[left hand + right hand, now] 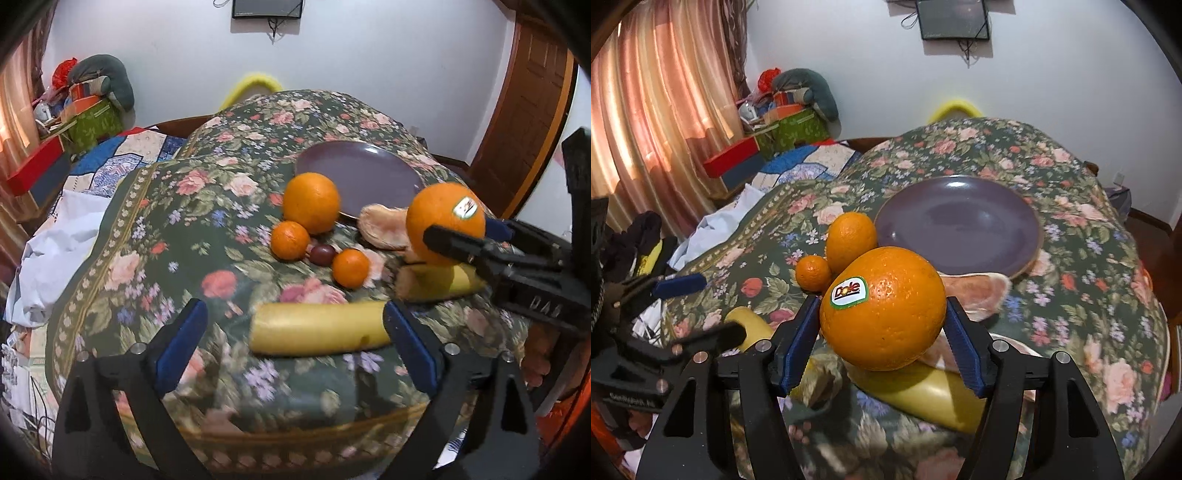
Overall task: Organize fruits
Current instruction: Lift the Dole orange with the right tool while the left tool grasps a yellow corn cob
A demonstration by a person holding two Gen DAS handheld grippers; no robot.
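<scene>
Left wrist view: my left gripper (295,332) is spread wide with nothing in it, and the near banana (319,328) lies crosswise just ahead of the tips, long axis left to right, its right end touching or behind my right pad. So a grab from here means closing along its length, which I reckon won't work without turning my wrist. Beyond it sit a big orange (311,202), two small oranges (290,240) (350,267) and a dark plum (322,254) between them, all near the purple plate (369,173).

Right wrist view: my right gripper (882,314) is clamped on the stickered orange (882,308), one blue pad on each side, lifted over a second banana (923,391). The plate (1027,218) is straight ahead and a bit right, empty. The pinkish peel (982,290) lies between me and the rim, low enough that I'd guess I clear it. My right hand is clearly nearer the plate.
</scene>
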